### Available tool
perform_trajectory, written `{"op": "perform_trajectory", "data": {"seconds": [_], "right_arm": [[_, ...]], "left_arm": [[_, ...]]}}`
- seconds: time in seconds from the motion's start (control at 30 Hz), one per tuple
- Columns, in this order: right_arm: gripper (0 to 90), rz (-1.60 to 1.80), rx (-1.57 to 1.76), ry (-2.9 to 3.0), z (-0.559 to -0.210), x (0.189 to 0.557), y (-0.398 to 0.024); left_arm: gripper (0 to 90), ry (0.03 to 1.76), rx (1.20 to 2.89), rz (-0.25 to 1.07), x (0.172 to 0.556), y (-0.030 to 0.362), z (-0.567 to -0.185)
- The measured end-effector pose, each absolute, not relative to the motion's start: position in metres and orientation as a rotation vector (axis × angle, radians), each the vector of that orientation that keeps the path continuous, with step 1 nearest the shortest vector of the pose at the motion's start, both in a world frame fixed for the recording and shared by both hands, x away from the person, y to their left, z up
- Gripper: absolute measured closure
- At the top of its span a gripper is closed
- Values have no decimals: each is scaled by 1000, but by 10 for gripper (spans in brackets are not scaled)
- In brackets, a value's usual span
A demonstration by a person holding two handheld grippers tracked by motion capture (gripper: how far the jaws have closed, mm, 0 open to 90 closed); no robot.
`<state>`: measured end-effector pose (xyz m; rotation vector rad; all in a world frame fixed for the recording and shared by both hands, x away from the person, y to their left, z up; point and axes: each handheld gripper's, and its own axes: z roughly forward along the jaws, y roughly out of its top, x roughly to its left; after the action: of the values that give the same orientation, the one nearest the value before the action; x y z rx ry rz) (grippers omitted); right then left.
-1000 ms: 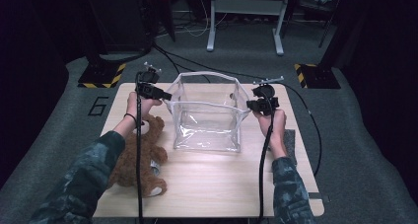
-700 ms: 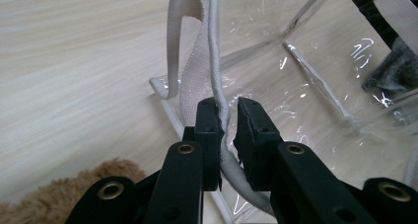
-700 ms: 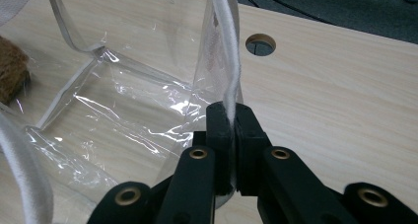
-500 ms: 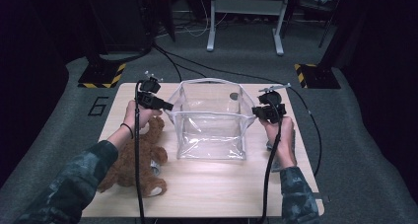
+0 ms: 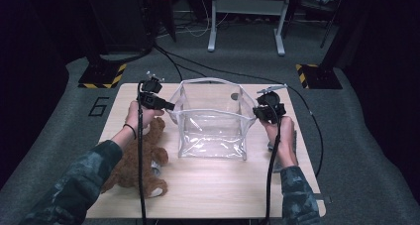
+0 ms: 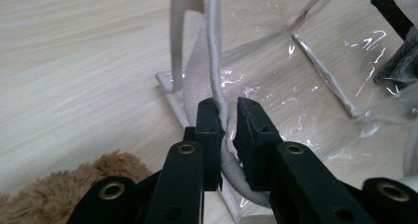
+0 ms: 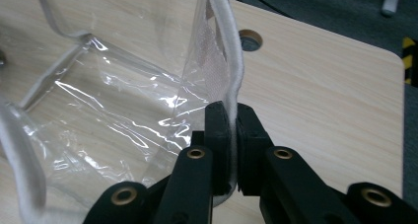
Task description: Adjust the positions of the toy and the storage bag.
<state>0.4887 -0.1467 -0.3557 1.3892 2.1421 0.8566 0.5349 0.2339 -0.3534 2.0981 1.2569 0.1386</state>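
Note:
A clear plastic bag [image 5: 213,131] with a white fabric rim stands open in the middle of the wooden table [image 5: 223,190]. My left gripper [image 5: 173,106] holds its left rim. In the left gripper view the white trim [image 6: 215,61] runs between the jaws of that gripper [image 6: 226,110], which have just been opening a little while the trim stays pinched. My right gripper [image 5: 255,112] is shut on the right rim, and the right gripper view shows the trim [image 7: 235,61] clamped tight in that gripper [image 7: 230,113]. A brown teddy bear [image 5: 136,160] lies by my left forearm.
The bear's fur [image 6: 59,189] lies just below the left jaws. A round hole [image 5: 234,96] in the tabletop sits behind the bag, also visible as the hole [image 7: 250,38] beyond the right rim. Cables trail over the grey floor behind the table.
The bag's mouth is stretched a little wider between the two grippers. Both hands have barely shifted, slightly toward the person.

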Motion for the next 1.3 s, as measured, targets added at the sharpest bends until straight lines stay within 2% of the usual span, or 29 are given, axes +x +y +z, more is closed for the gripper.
{"op": "perform_trajectory", "data": {"seconds": [0.07,0.2,0.4,0.57,0.7,1.0,1.3], "right_arm": [[744,863,1400,2125,-356,490,-147],[461,959,1407,2105,-352,486,-153],[167,1086,1386,2024,-340,459,-173],[78,1093,1365,2013,-343,434,-182],[0,1112,1358,2013,-351,413,-186],[0,1140,1366,2043,-404,374,-180],[0,1114,1416,2075,-470,359,-168]], "left_arm": [[654,1263,2086,151,534,234,-351],[374,1283,2022,194,528,244,-342],[188,1324,1977,273,518,264,-332],[105,1364,1922,327,507,278,-331],[2,1376,1915,378,499,289,-332],[0,1350,1903,366,481,304,-346],[0,1347,1889,349,467,315,-366]]}}
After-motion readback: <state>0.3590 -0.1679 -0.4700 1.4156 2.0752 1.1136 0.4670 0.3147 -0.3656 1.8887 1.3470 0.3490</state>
